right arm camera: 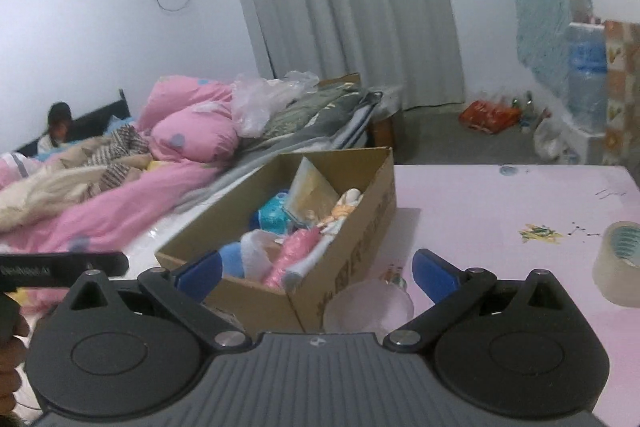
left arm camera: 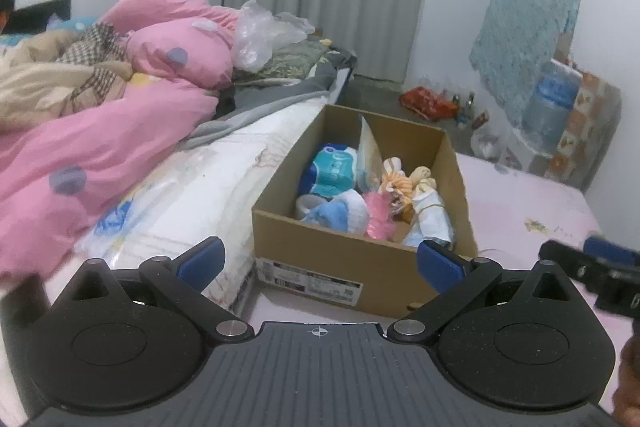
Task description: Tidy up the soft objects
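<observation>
A brown cardboard box (left arm camera: 312,239) stands on a pink table (left arm camera: 540,199) beside the bed. Inside lie several soft things: a blue and white tissue pack (left arm camera: 332,171), a blue cloth (left arm camera: 332,215), a pink bundle (left arm camera: 378,215) and an orange and cream plush toy (left arm camera: 404,185). My left gripper (left arm camera: 318,263) is open in front of the box's near wall, with nothing between its fingers. My right gripper (right arm camera: 318,273) is open too, near the box (right arm camera: 360,223) corner, also empty. The right gripper's tip shows at the left wrist view's right edge (left arm camera: 600,263).
A roll of tape (right arm camera: 620,263) lies on the table (right arm camera: 500,203) at the right. A clear lid-like thing (right arm camera: 368,303) sits by the box corner. The bed holds a pink quilt (left arm camera: 100,131), a plastic bag (left arm camera: 264,31) and a bagged white pillow (left arm camera: 192,195). A person sits far back (right arm camera: 56,131).
</observation>
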A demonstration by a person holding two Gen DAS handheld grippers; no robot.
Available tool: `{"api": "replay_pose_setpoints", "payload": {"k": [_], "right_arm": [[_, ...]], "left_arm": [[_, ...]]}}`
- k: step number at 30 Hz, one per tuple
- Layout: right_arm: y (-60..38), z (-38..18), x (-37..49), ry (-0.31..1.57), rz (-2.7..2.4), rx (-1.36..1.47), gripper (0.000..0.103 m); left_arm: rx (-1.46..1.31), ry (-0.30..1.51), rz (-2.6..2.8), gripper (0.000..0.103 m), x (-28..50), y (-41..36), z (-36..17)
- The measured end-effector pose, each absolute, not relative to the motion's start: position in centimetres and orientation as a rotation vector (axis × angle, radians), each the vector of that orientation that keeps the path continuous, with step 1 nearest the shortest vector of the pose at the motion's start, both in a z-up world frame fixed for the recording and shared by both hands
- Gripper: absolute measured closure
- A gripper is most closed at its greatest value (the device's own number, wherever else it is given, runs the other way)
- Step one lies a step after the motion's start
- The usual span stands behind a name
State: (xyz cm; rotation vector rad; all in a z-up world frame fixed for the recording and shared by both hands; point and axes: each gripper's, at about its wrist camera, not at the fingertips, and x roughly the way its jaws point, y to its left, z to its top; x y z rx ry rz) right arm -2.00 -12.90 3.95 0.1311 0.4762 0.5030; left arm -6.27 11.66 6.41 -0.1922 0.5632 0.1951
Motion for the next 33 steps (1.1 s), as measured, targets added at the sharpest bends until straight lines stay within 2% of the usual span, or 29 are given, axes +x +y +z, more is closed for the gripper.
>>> {"api": "replay_pose_setpoints", "payload": {"k": [7,14,23,33], "right_arm": [[-11.8,3.6,-3.8,0.450,0.491,0.115,0.000],[-10.6,3.4,-5.0,0.410,0.403,0.042,0.000],[-9.9,2.0,-3.5,0.537,0.359,0.110,0.000],[-8.5,1.4,-3.0,0.563,0.331,0.071,0.000]], "left_arm": [[-0.153,0.535,0.278,0.000,-6.9,10.5,6.3],[-0.054,0.588,0.323,0.000,-5.5,9.5,5.1],[-0.037,0.587,0.300,0.000,-4.0,9.3,3.8],[-0.004,0.639,0.323,0.000,-3.7,8.8,3.9]]}}
